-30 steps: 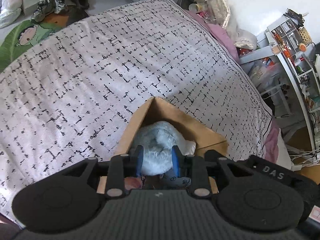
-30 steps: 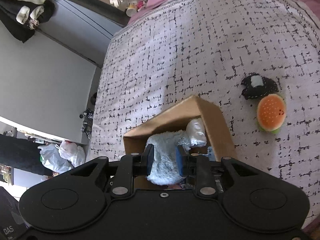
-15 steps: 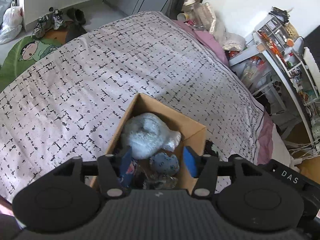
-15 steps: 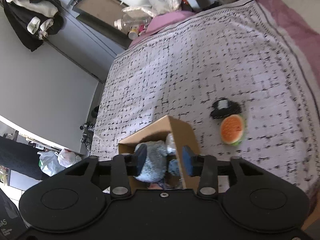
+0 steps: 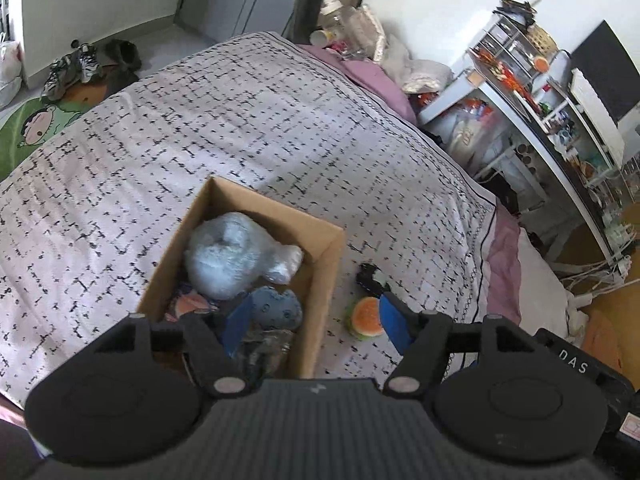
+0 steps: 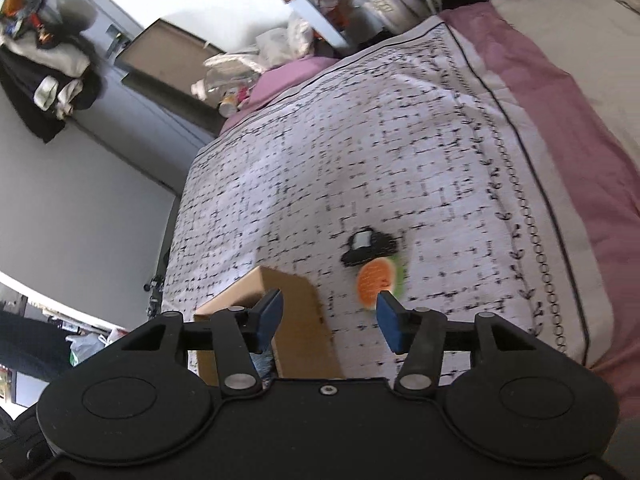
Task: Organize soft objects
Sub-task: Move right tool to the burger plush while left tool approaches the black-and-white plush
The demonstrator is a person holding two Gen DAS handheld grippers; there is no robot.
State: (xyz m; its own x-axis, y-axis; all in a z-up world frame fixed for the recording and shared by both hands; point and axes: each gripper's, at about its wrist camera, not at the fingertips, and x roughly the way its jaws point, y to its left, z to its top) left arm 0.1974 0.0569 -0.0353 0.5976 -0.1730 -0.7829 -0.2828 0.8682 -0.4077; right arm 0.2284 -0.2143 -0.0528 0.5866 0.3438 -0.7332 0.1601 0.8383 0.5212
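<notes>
Soft toys, part boxed, on a black-dashed white bedspread [image 5: 280, 128].
Left gripper [image 5: 314, 322] and right gripper [image 6: 328, 316]: jaws opening, nothing between them. Open brown cardboard box [image 5: 328, 276]: fluffy pale-blue plush [image 5: 224, 256], round blue plush [image 5: 280, 308]. Just beside it: orange burger plush [image 5: 366, 316], then black plush [image 5: 370, 278].

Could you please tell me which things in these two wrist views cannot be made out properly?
- Bottom of the cardboard box: in the left wrist view, the pale blue plush and the left tongs cover it.
- Box contents: in the right wrist view, hidden by its wall and the right tongs.
- Black soft toy and burger plush: motion-blurred in the right wrist view.
</notes>
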